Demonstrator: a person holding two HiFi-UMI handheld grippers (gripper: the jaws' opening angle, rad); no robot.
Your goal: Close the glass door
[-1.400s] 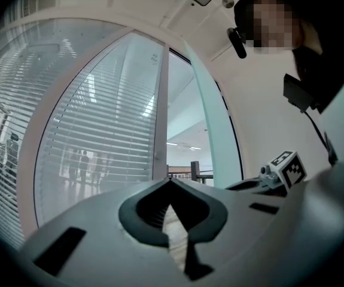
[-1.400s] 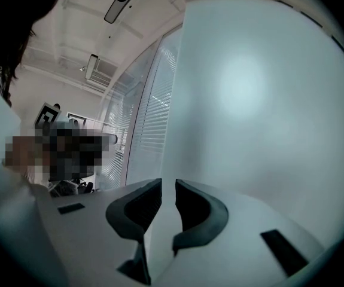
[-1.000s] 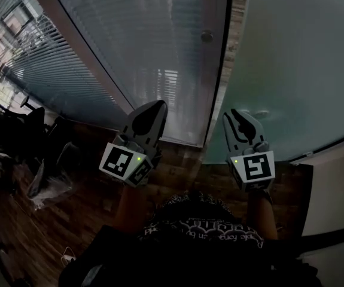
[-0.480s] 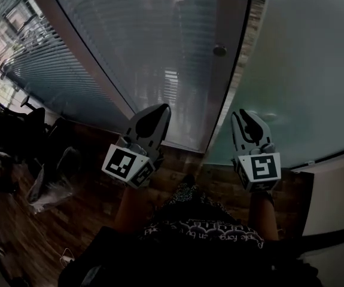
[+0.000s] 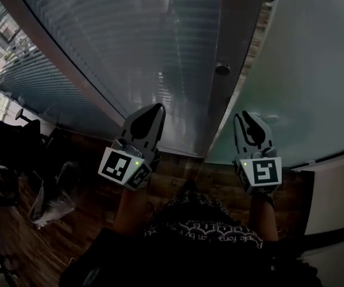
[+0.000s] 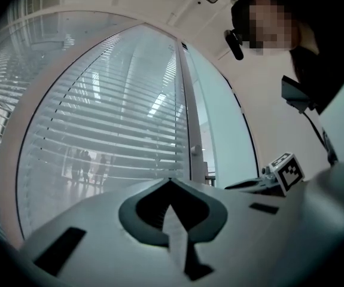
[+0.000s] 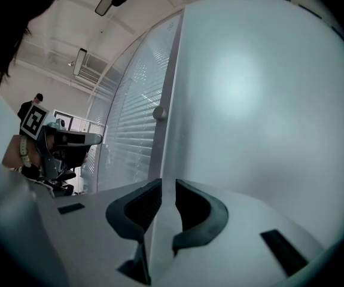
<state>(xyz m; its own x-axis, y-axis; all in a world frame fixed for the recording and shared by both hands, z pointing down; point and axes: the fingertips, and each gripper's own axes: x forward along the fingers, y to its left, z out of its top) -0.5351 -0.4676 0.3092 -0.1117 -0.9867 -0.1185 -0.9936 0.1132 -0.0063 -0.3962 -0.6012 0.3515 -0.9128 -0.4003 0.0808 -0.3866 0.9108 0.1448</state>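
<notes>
Straight ahead, the glass door (image 5: 160, 52), with a round knob (image 5: 222, 69), stands beside a frosted panel (image 5: 315, 70). Both grippers point toward it side by side: left gripper (image 5: 155, 108) jaws pressed together, right gripper (image 5: 248, 118) jaws slightly apart, empty.

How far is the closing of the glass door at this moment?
Done: not clear; a brown strip shows between the glass door and the frosted panel, so it looks not fully shut. In hand: the left gripper, jaws together, and right gripper, jaws slightly apart, are raised before the door, both empty. Left: push it until that strip disappears.
</notes>
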